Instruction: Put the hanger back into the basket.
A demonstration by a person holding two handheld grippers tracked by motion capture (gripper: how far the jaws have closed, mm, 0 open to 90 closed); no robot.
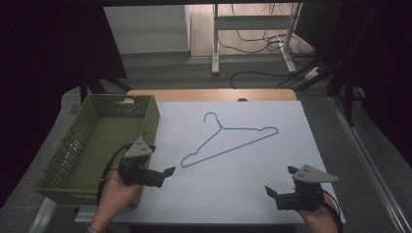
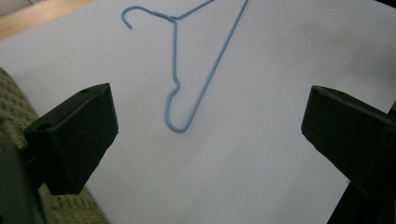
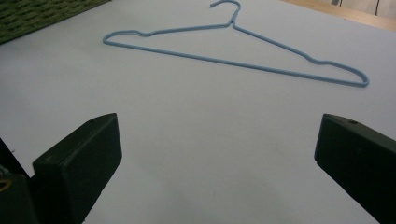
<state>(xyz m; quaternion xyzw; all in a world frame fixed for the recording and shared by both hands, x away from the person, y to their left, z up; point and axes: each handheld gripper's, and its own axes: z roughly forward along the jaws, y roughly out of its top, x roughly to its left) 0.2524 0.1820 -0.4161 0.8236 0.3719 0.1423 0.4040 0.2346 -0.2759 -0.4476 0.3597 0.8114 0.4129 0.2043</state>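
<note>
A light-blue wire hanger lies flat in the middle of the white sheet, hook toward the far side. My left gripper hovers beside the basket at the near left, open and holding nothing. In the left gripper view the hanger lies ahead of the open gripper, its near end between the two jaws' line of sight. My right gripper is at the near right, open and holding nothing. In the right gripper view the hanger stretches across, well beyond the gripper.
An olive-green woven basket stands on the left edge of the table, nothing visible inside; it shows as basket and basket in the gripper views. A wooden table edge lies behind the sheet. Desk legs and cables sit on the floor beyond.
</note>
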